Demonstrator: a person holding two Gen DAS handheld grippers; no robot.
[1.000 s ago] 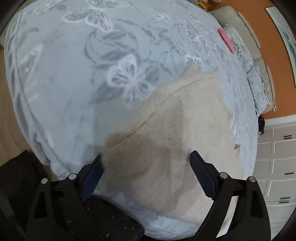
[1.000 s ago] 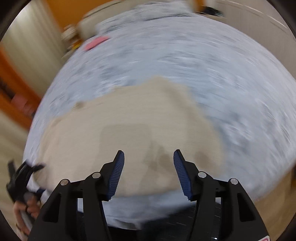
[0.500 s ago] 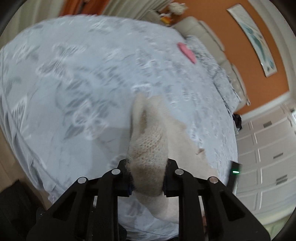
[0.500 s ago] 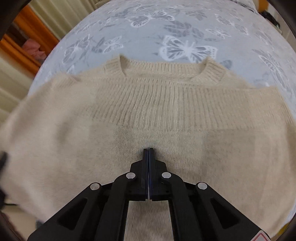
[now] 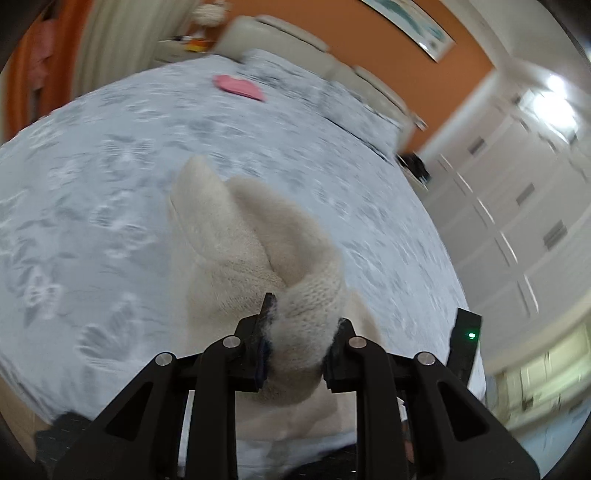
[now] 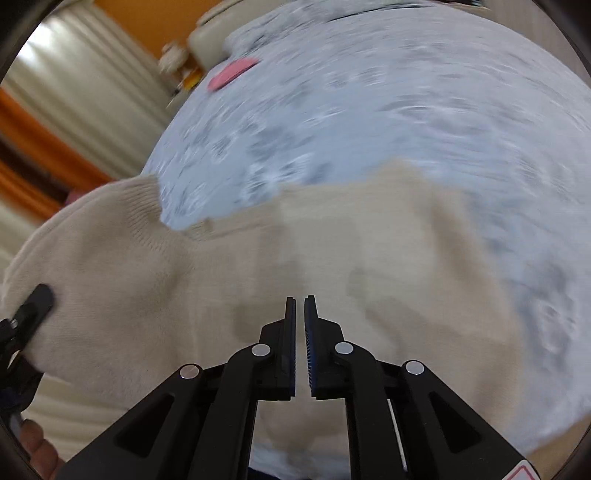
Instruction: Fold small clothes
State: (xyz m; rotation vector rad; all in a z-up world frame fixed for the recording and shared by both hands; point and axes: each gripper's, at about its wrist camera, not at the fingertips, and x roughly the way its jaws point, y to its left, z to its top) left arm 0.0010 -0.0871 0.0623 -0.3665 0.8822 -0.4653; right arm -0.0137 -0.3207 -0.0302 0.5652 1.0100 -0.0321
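Observation:
A cream knit sweater (image 6: 332, 258) lies on the grey butterfly-print bedspread (image 6: 406, 110). My left gripper (image 5: 301, 332) is shut on a bunched edge of the sweater (image 5: 258, 240) and holds it lifted off the bed; in the right wrist view it shows at the far left (image 6: 33, 306), with the lifted part of the sweater curling over. My right gripper (image 6: 300, 314) is above the flat middle of the sweater, its jaws almost together with a thin gap and nothing between them.
A pink item (image 5: 240, 85) lies far up the bed near the grey pillows (image 5: 351, 107) and beige headboard (image 5: 280, 33). White wardrobe doors (image 5: 517, 206) stand to the right. Curtains (image 6: 85, 88) hang on the left in the right wrist view.
My left gripper has lifted its held sweater edge higher and swung. My right gripper, fully shut half a second ago, now shows a thin gap and has pulled back over the sweater.

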